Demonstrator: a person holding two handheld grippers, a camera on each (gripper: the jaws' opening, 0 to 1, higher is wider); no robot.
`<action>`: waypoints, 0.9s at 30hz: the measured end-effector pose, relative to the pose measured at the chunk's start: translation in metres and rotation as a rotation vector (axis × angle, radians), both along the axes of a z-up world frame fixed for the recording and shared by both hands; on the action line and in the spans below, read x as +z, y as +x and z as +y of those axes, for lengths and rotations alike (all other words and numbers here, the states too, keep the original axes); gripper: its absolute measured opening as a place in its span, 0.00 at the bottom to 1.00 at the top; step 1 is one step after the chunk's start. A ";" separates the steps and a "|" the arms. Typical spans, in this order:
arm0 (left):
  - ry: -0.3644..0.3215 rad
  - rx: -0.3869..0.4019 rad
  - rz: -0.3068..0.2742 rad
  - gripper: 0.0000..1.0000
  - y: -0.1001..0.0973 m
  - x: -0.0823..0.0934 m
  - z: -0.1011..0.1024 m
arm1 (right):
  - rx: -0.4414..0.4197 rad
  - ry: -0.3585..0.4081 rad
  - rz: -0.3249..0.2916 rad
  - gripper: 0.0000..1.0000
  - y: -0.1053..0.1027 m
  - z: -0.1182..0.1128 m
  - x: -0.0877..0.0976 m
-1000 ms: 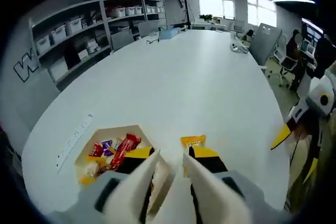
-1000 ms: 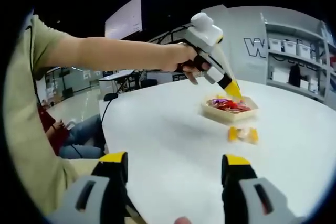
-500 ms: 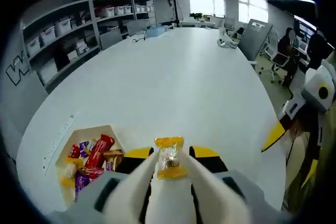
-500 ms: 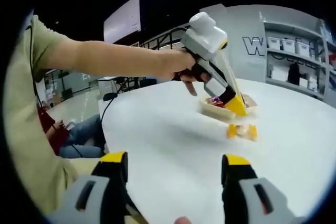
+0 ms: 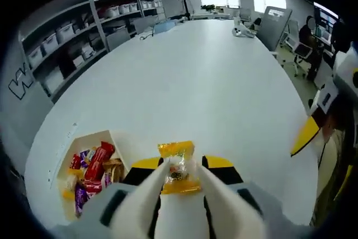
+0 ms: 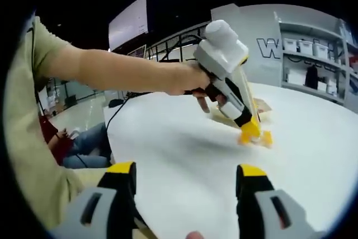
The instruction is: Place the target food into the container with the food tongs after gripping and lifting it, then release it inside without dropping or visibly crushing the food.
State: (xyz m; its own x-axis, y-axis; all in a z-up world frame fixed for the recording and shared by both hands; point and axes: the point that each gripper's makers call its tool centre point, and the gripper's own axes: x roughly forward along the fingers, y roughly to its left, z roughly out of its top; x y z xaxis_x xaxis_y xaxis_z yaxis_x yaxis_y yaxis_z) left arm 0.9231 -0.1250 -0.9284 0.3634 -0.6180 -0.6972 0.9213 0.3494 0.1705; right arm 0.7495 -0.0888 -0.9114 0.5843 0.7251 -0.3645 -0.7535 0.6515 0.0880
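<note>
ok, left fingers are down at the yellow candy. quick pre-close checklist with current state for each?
1. Candy between the left gripper fingers: ok. The yellow-wrapped candy sits in the gap in the left gripper view.
2. Fingers already clamped on the wrapper: cannot tell; contact isn't clear.
3. Candy on the table, not lifted: ok in the right gripper view, where it lies at the left gripper's tip.
4. Container nearby: ok, beside the candy, holding other wrapped sweets.
5. Room left in the container: cannot tell.
6. Right gripper out of the way: ok, open and well back from the candy.
</note>
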 end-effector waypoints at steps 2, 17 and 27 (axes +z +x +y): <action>-0.005 0.017 0.019 0.26 0.002 -0.006 0.001 | 0.004 0.001 0.000 0.71 -0.001 0.002 0.000; -0.026 -0.056 0.142 0.24 -0.017 -0.005 0.017 | 0.006 0.002 0.004 0.71 -0.001 0.002 -0.001; 0.005 -0.096 0.189 0.24 -0.044 -0.005 0.035 | 0.012 -0.001 0.003 0.71 -0.001 0.006 -0.001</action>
